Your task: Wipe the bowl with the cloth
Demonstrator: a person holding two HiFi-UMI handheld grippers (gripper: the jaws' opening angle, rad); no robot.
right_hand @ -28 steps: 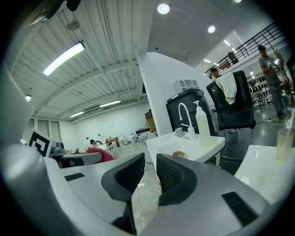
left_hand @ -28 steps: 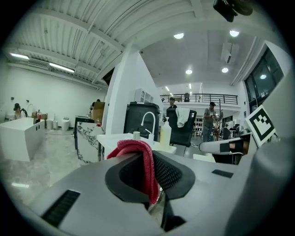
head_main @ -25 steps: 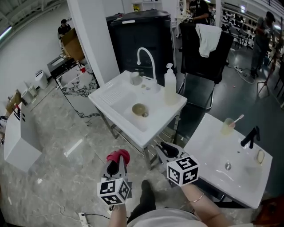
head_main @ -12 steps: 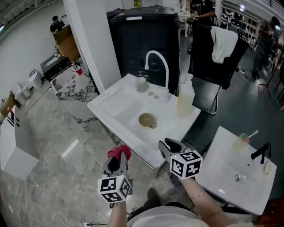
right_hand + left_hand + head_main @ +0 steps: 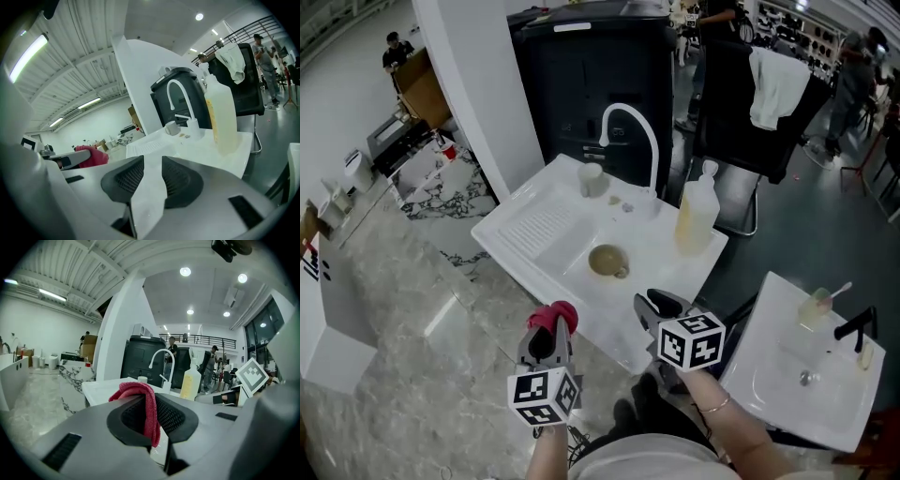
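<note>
Sink (image 5: 523, 217) now nearer (right gripper (image 5: 660, 304) jaws opened further, empty).

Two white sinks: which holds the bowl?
The left white sink with the arched white faucet: tan bowl in its basin. The right white sink has a black tap.

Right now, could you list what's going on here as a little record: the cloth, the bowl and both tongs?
cloth: red, clamped in the left tongs
bowl: sitting in the white sink, nothing touching it
right tongs: empty, jaws apart, have just been opening
wiping: not yet begun
</note>
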